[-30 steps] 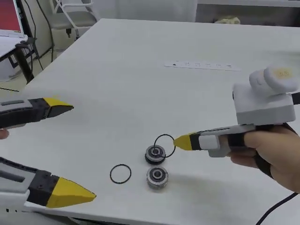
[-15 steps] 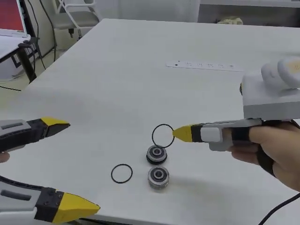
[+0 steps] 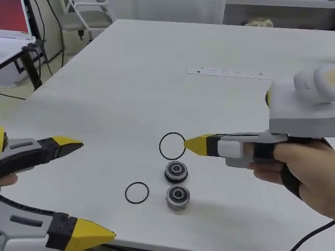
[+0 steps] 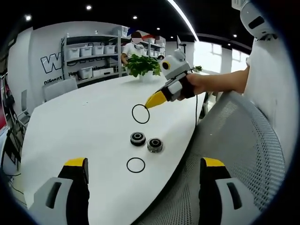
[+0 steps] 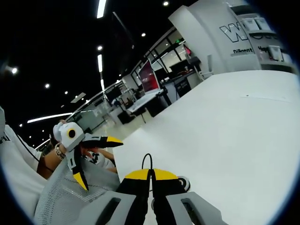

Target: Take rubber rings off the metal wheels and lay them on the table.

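The right gripper (image 3: pixel 189 145), yellow-tipped and held in a person's hand (image 3: pixel 299 168), is clenched on a thin black rubber ring (image 3: pixel 160 147); in the right gripper view its jaws are seen pressed together, with the ring rising from between the tips as a narrow black loop; the ring is held out in front of the tips, over the white bench (image 3: pixel 131 78), and whether its lower edge touches the surface cannot be told. Just beside the held ring, toward the near edge of the bench, a round metal wheel with a dark rim (image 3: pixel 176 170) is set flat; a second metal wheel of the same kind (image 3: pixel 177 195) is set just beside the first, closer to the near edge. A second black rubber ring (image 3: pixel 126 193) is laid flat on the bench near the second wheel, apart from it. The left gripper (image 3: pixel 98 189) is held released near the near edge, its yellow-tipped jaws spread wide and nothing between them. A flat white power strip (image 3: pixel 227 72) is laid well apart, toward the far edge.
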`<act>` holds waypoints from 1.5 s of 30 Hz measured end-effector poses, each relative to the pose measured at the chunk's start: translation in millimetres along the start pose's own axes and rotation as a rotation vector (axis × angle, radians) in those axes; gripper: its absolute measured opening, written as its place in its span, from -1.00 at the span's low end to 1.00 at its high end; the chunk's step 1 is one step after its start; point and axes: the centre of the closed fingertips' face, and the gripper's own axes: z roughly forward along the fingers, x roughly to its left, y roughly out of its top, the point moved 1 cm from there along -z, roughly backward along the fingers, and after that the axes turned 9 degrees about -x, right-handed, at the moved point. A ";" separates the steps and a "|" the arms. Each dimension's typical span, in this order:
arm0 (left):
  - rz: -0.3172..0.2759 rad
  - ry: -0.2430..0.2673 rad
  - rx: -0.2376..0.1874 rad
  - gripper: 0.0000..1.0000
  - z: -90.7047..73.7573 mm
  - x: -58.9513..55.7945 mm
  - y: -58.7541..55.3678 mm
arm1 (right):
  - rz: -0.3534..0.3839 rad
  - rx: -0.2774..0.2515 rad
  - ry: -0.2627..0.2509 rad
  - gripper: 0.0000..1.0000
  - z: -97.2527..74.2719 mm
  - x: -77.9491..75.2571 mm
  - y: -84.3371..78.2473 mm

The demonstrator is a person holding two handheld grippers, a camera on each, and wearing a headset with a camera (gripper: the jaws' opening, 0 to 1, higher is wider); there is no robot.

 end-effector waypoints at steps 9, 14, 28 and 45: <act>-0.015 0.008 -0.022 0.93 -0.7 2.7 1.5 | -0.064 0.116 0.032 -1.00 16.6 7.5 -33.6; -0.024 0.008 -0.035 0.93 -1.4 4.0 2.0 | -0.086 0.167 0.029 -1.00 25.2 9.0 -49.3; 0.003 -0.014 0.029 0.93 -0.4 1.4 -8.8 | -0.098 0.249 0.033 -1.00 36.8 9.5 -83.1; 0.014 -0.017 0.046 0.89 -0.8 0.3 -11.6 | -0.130 0.235 -0.024 -1.00 38.1 -2.1 -78.7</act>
